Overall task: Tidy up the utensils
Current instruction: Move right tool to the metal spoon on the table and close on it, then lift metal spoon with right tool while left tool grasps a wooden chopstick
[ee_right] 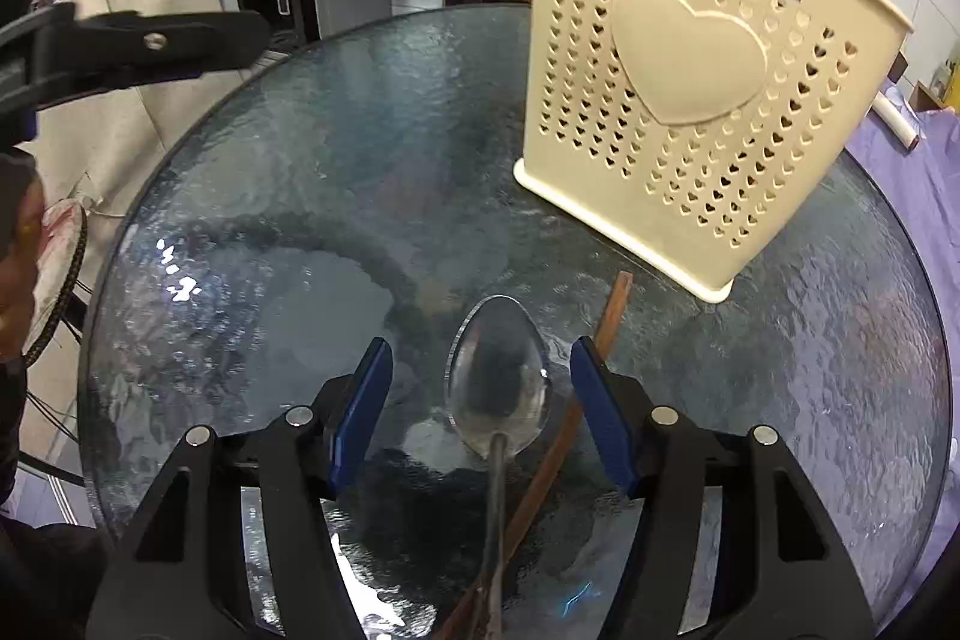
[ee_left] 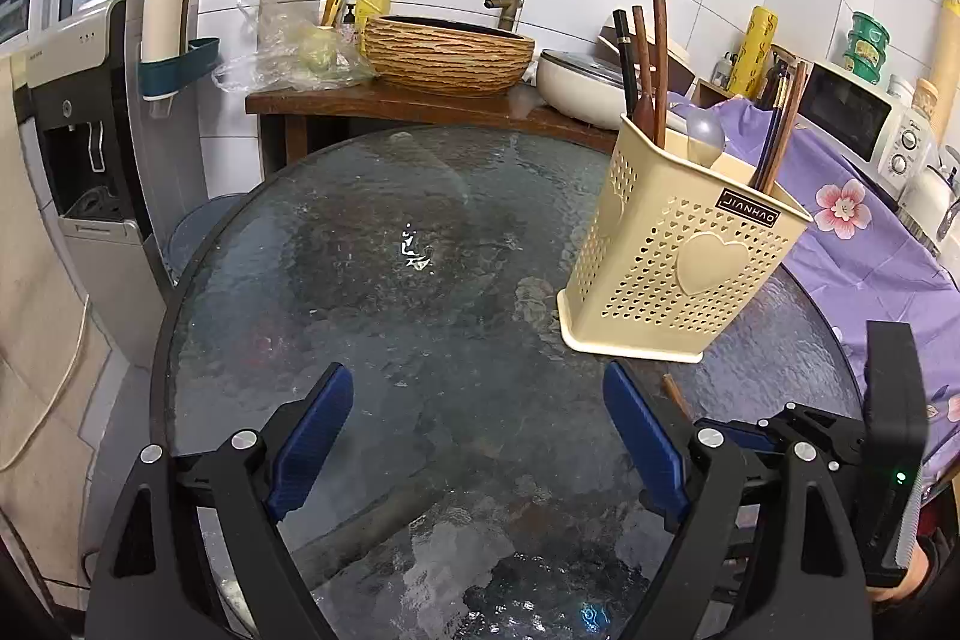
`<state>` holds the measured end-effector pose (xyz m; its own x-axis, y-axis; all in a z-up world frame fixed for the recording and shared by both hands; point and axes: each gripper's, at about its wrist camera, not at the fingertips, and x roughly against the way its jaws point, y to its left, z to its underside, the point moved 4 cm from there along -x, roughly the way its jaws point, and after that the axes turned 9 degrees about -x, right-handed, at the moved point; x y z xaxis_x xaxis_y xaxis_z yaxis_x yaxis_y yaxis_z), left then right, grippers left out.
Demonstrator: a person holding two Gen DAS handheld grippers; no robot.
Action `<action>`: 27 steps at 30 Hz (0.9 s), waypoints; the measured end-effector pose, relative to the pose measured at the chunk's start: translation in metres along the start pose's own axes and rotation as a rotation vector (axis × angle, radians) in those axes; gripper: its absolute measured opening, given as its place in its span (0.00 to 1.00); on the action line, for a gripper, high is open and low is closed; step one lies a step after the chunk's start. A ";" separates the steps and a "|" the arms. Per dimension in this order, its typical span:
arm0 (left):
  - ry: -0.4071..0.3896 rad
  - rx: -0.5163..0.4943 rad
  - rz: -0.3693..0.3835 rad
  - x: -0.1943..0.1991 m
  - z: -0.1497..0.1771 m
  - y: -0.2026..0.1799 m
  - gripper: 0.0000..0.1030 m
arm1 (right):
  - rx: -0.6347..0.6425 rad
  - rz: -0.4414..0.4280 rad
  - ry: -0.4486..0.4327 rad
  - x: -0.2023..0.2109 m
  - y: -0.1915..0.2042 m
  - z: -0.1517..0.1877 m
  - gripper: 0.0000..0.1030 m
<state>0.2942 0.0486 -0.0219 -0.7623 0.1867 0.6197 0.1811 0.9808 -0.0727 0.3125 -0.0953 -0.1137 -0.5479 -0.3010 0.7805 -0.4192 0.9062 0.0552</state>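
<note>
While positioned low over the round glass table [ee_right: 252, 196], right gripper [ee_right: 481, 400] noted with blue pads [ee_right: 360, 400] spread wide, clamping nothing. Metal spoon [ee_right: 499, 382] found lying on the glass between those pads, bowl pointing toward the holder, handle running back under the gripper; contact with either pad not evident. Wooden chopstick [ee_right: 606, 334] recorded flat on the table just beside the spoon, on its right, angled toward the holder's base and passing under the right-hand pad.

Cream perforated utensil holder [ee_right: 690, 100] observed standing upright on the table beyond the spoon, heart emblem and "JIANHAO" label facing the camera.

From the left wrist view, left gripper [ee_left: 477, 430] likewise logged with pads [ee_left: 312, 436] spread apart over bare glass, gripping nothing. Same utensil holder [ee_left: 678, 256] seen to the right of centre, already loaded: dark wooden chopsticks [ee_left: 645, 64] upright in the rear compartment, a second bundle of chopsticks [ee_left: 780, 130] leaning in the front corner, and a spoon bowl [ee_left: 705, 130] showing above the rim between them. Short end of the loose chopstick [ee_left: 675, 394] visible near the holder's base, beside the right pad. Part of the other gripper [ee_left: 840, 436] in view at lower right.
</note>
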 end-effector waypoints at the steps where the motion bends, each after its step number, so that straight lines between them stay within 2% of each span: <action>1: -0.001 -0.001 0.001 0.000 0.000 0.000 0.81 | -0.002 -0.005 0.007 -0.002 -0.002 -0.002 0.54; 4: -0.001 0.000 0.006 0.001 0.000 -0.001 0.81 | -0.015 -0.029 0.029 -0.008 -0.003 -0.004 0.49; 13: 0.010 0.001 0.018 -0.003 0.002 -0.006 0.81 | -0.021 -0.035 0.039 -0.017 -0.004 -0.008 0.48; 17: 0.017 -0.006 0.020 -0.005 0.004 -0.010 0.81 | -0.025 -0.031 0.033 -0.013 -0.005 -0.008 0.37; 22: 0.033 -0.020 0.032 -0.010 0.007 -0.020 0.81 | -0.037 -0.036 0.027 -0.009 -0.005 -0.006 0.37; 27: 0.057 -0.054 0.036 -0.020 0.012 -0.035 0.81 | -0.095 -0.047 -0.014 0.014 -0.016 -0.004 0.37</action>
<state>0.2955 0.0113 -0.0410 -0.7180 0.2170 0.6614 0.2426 0.9686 -0.0543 0.3143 -0.1133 -0.1014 -0.5395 -0.3477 0.7668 -0.3746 0.9148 0.1512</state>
